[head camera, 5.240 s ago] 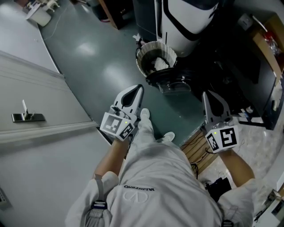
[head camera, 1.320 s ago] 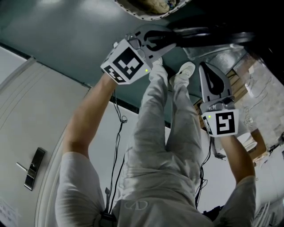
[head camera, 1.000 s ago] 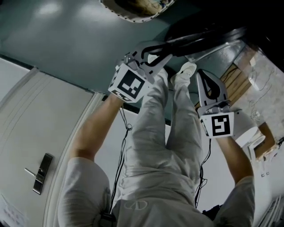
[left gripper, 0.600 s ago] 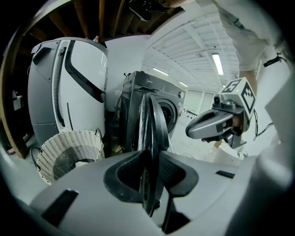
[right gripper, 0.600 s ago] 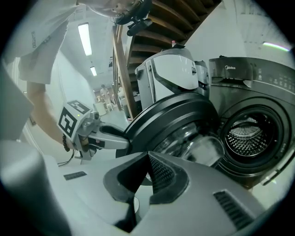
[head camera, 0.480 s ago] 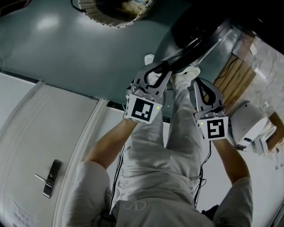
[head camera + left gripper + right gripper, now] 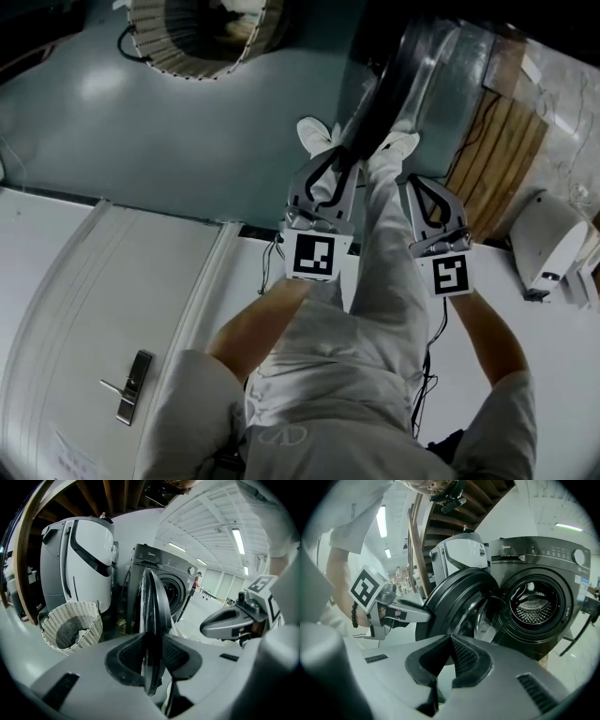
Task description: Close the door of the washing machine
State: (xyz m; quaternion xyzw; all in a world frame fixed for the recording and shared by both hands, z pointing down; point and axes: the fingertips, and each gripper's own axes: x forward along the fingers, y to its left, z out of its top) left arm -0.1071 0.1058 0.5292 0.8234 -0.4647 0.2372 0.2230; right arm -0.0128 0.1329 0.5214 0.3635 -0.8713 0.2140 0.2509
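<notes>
Grey floor (image 7: 141, 150) below; left gripper (image 7: 153, 645) clamps the door (image 7: 153, 597) edge; right gripper (image 7: 449, 642) is closed, empty.

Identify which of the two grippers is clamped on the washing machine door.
The left gripper: its fingers pinch the rim of the door. The right gripper is shut on nothing.

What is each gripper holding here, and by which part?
The left gripper grips the door by its rim; the right gripper is shut, empty.
</notes>
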